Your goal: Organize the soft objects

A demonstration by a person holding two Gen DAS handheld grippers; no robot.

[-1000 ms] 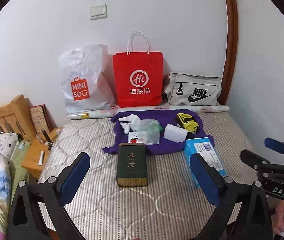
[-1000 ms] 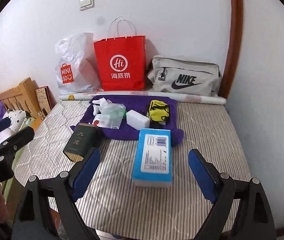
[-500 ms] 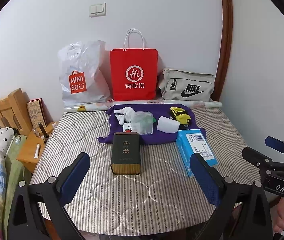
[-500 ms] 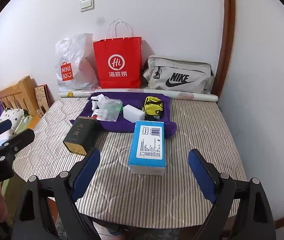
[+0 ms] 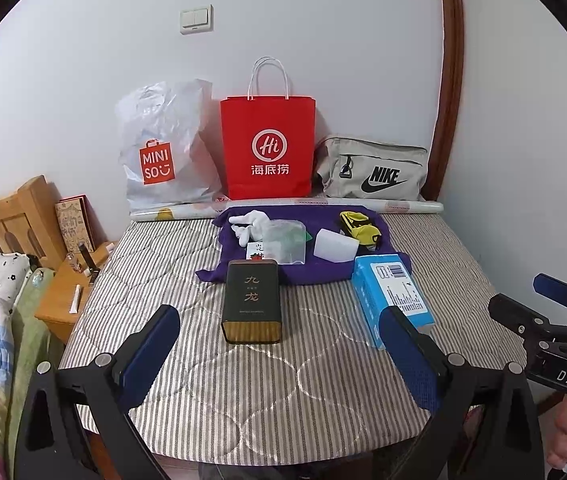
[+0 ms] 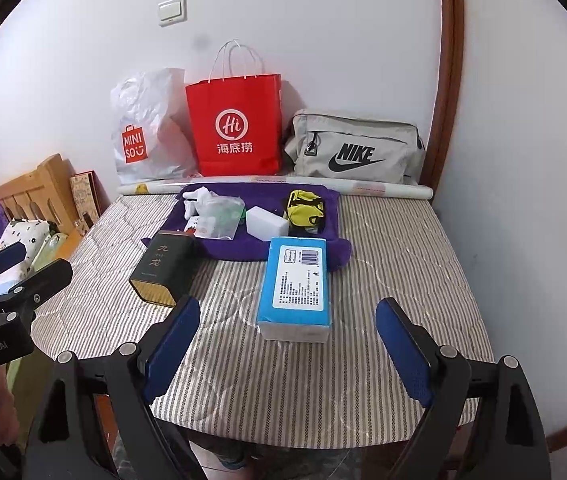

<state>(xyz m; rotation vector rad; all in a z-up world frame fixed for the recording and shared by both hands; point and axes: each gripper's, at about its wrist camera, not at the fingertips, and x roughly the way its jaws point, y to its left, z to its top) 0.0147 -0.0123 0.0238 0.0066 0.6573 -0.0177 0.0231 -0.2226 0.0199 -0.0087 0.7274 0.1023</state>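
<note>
Both claws spread and empty, held back over the near edge of the bed; soft items lie grouped on the purple cloth.

Left claw and right claw: jaws wide apart, pinching nothing. On the purple cloth at the far side: white glove, clear plastic bag, white sponge block, yellow pouch. Dark tin and blue tissue pack lie nearer, both touching the cloth's front edge. Risks, judged: the slack bag or glove could slip from a shallow pinch; pulling the cloth would drag everything on it. Surface: striped quilted mattress, yielding. Room: white wall, three bags along it, wooden bedside stand to the left.
</note>
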